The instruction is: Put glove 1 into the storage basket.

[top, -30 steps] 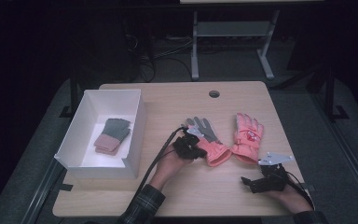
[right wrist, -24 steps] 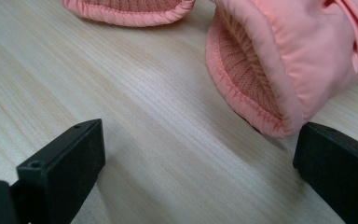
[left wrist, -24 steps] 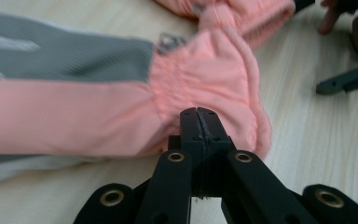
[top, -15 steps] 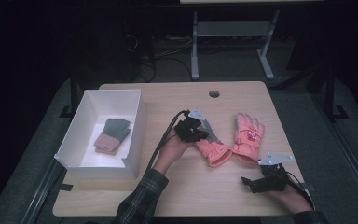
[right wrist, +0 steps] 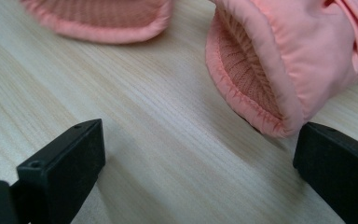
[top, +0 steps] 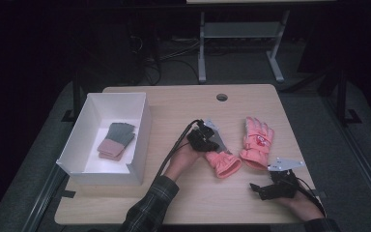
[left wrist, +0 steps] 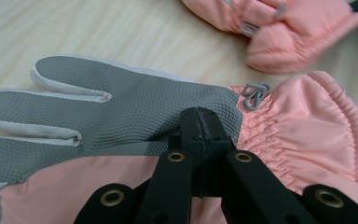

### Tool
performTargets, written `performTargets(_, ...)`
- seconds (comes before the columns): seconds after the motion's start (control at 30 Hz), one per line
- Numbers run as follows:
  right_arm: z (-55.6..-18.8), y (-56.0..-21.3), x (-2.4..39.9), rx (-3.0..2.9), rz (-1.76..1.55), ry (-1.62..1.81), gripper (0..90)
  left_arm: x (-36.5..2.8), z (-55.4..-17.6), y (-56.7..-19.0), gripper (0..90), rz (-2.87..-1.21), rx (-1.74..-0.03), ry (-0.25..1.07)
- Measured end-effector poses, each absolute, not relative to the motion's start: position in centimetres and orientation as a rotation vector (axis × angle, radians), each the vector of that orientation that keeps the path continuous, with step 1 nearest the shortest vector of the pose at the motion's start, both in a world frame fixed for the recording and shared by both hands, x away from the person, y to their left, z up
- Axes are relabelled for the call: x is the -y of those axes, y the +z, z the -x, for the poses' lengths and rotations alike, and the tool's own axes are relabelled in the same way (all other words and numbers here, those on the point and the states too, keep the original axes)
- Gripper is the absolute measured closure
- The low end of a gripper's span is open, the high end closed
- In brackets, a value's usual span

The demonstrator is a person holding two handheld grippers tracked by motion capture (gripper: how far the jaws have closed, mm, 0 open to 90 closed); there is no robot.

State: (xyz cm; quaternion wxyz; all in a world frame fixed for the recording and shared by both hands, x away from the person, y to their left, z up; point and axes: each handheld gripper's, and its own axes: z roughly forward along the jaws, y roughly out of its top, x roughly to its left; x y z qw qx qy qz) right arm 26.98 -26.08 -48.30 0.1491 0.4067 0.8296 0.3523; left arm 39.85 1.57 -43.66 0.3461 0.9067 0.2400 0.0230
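Here, left gripper [top: 206, 137] sits on pink glove [top: 223, 164] near middle of tabletop [top: 174, 101], jaws pinched together on grey palm cloth (bit of cloth caught between tips). Glove lies flat, palm up, cuff toward person. Second pink glove [top: 257, 142] lies just beside it, to right. Right gripper [top: 263, 190] rests low on tabletop near its cuff, jaws wide apart, holding nothing. White box [top: 142, 125] at left holds folded grey-and-pink gloves [top: 116, 140].
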Motion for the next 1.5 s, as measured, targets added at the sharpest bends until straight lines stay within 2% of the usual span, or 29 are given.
performTargets(0.4, -27.0, -48.3, 26.1, -2.385, -1.166, 1.011, 1.7, -1.4, -35.1, -43.9, 89.7, -2.321, -0.591, 0.008)
performTargets(0.67, -27.0, -48.3, 26.1, -2.386, -1.165, 1.012, 1.7, -2.4, -35.0, -42.6, 89.6, -2.272, -0.566, 0.013)
performTargets(0.9, -27.0, -48.3, 26.1, -2.385, -1.162, 1.013, 1.7, -5.2, -34.9, -41.7, 89.4, -2.236, -0.542, 0.038)
performTargets(1.0, -27.0, -48.3, 26.1, -2.385, -1.165, 1.012, 1.7, -6.8, -34.3, -41.5, 81.7, -2.237, -0.527, 0.061)
performTargets(1.33, -27.0, -48.3, 26.1, -2.386, -1.167, 1.011, 1.7, -11.8, -32.1, -43.2, 35.9, -2.221, -0.581, 0.174)
performTargets(1.5, -27.0, -48.3, 26.1, -2.382, -1.169, 1.008, 1.7, -13.0, -31.1, -44.4, 21.0, -2.255, -0.614, 0.213)
